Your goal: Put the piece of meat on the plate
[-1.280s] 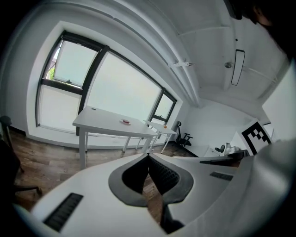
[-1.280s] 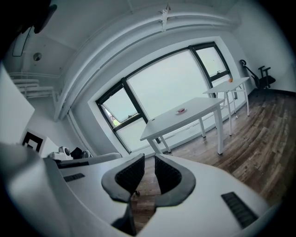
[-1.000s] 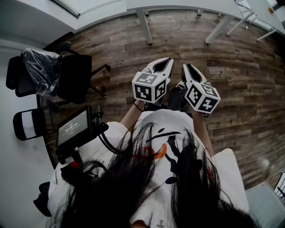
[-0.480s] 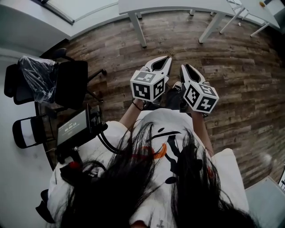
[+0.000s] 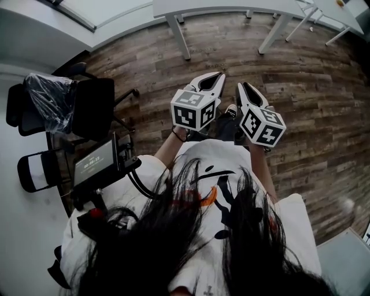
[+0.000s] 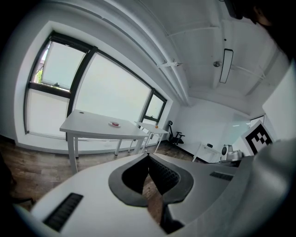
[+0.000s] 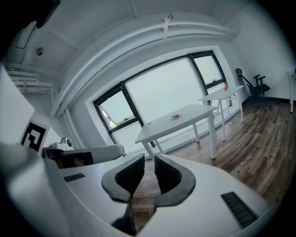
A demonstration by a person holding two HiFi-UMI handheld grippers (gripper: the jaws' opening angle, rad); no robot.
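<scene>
I hold both grippers side by side in front of my body, over the wooden floor, with nothing between the jaws. In the head view my left gripper [image 5: 218, 76] and right gripper [image 5: 240, 86] point toward a white table [image 5: 231, 7] across the room. The left gripper [image 6: 148, 156] is shut, its tips touching. My right gripper [image 7: 149, 158] has its pads close together and holds nothing. A small plate with something red on it [image 6: 114, 124] lies on that far table [image 7: 185, 115]; the same plate [image 7: 175, 116] is too small to make out further.
Black office chairs [image 5: 92, 104], one under plastic wrap [image 5: 52, 89], stand at the left. A screen on a stand [image 5: 93, 165] is near my left side. A second white table [image 7: 222, 95] with a small orange thing [image 7: 225, 88] stands beyond the first.
The head view has shifted slightly. Both grippers stay shut and in about the same place in front of me.
</scene>
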